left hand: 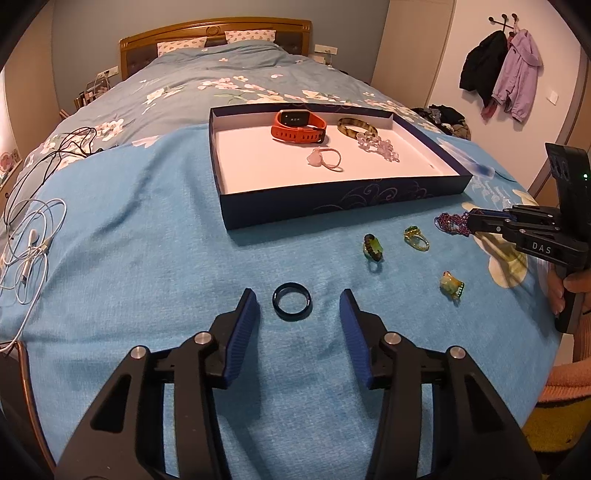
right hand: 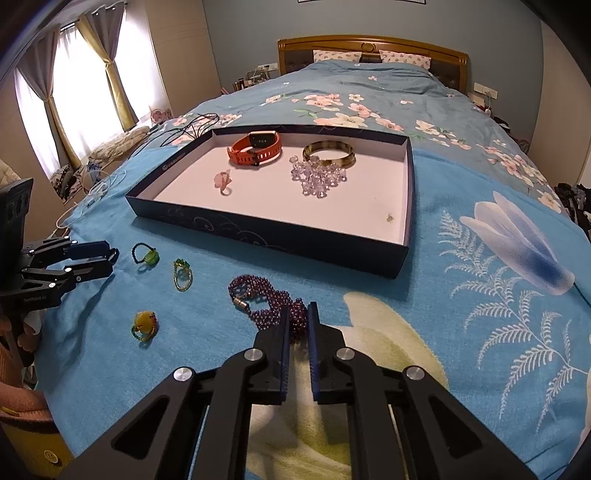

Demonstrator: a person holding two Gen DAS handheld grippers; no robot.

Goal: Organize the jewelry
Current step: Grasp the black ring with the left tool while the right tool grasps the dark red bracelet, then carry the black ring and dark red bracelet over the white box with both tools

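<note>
A dark blue tray [left hand: 332,206] with a white floor lies on the blue blanket; it also shows in the right wrist view [right hand: 258,236]. It holds an orange watch [left hand: 299,125], a bangle [left hand: 356,127], clear beads [left hand: 380,147] and a pink ring [left hand: 325,158]. My left gripper [left hand: 299,306] is open around a black ring [left hand: 293,301] on the blanket. My right gripper [right hand: 299,314] is shut on a purple bead necklace [right hand: 258,299]. Three green and yellow rings [left hand: 373,249] [left hand: 415,238] [left hand: 451,286] lie between the grippers.
White cables [left hand: 29,251] and black cables [left hand: 48,155] lie at the blanket's left edge. The bed runs back to a wooden headboard [left hand: 216,33]. Coats [left hand: 498,74] hang on the right wall. A curtained window [right hand: 74,92] is at the left.
</note>
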